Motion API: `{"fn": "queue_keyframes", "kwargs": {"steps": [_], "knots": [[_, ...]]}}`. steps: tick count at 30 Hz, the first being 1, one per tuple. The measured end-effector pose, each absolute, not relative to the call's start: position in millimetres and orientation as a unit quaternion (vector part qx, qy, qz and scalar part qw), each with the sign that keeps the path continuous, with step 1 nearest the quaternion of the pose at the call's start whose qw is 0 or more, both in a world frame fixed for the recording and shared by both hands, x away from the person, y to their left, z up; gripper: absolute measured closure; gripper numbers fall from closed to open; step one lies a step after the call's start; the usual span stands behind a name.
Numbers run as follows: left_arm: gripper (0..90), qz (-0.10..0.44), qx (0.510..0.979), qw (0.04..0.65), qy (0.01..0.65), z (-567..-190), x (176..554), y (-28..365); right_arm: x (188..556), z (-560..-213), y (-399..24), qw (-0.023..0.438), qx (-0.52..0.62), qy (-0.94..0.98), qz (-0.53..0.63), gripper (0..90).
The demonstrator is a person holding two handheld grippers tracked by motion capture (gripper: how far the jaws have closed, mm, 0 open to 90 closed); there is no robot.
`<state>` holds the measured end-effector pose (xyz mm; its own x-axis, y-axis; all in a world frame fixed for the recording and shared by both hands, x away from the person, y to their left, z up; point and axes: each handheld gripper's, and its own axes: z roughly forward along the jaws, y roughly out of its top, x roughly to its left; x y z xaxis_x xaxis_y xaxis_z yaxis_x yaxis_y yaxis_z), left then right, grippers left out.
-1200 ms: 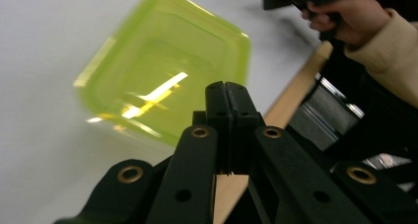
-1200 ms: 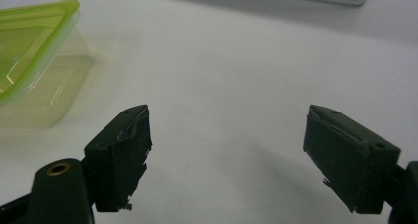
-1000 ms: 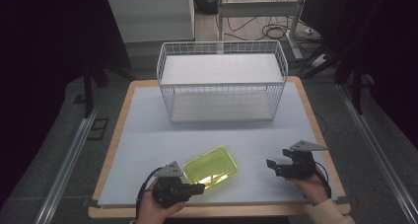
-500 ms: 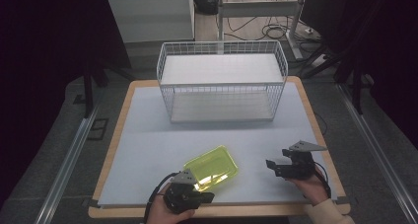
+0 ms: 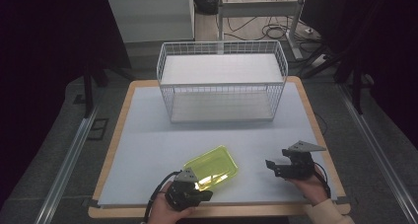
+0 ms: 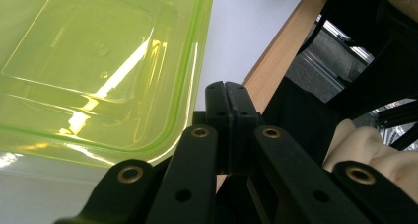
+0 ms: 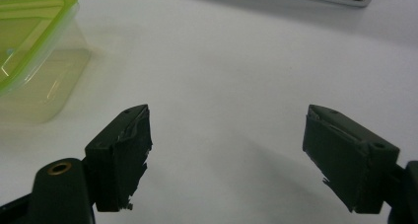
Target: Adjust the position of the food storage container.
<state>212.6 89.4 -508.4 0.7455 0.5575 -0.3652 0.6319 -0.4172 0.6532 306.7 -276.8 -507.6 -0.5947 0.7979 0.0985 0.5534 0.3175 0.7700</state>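
Note:
A translucent yellow-green plastic container lies on the pale table sheet near the front edge; in the left gripper view the container fills the left side. My left gripper sits at its near corner, low over the sheet. Its black jaws are pressed together with nothing between them, just right of the container's rim. My right gripper rests further right, pointing left toward the container. Its jaws stand wide apart over bare sheet, so the right gripper is open and holds nothing.
A white wire basket stands at the back middle of the table. The table's wooden front edge runs just beside my left gripper. Dark floor, metal rails and cables surround the table.
My left gripper has shifted right and sunk lower, ending up against the container's near corner. The right gripper and the container have kept still.

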Motion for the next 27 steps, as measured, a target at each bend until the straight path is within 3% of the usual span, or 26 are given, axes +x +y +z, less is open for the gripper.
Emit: {"fn": "queue_keyframes", "kwargs": {"steps": [27], "knots": [[90.0, -0.03, 0.823, 0.403, 0.399, -515.6, 232.3, 109.0, 305.7, -506.2, -276.3, 0.154, 0.419, 0.797, 0.406, 18.5]]}}
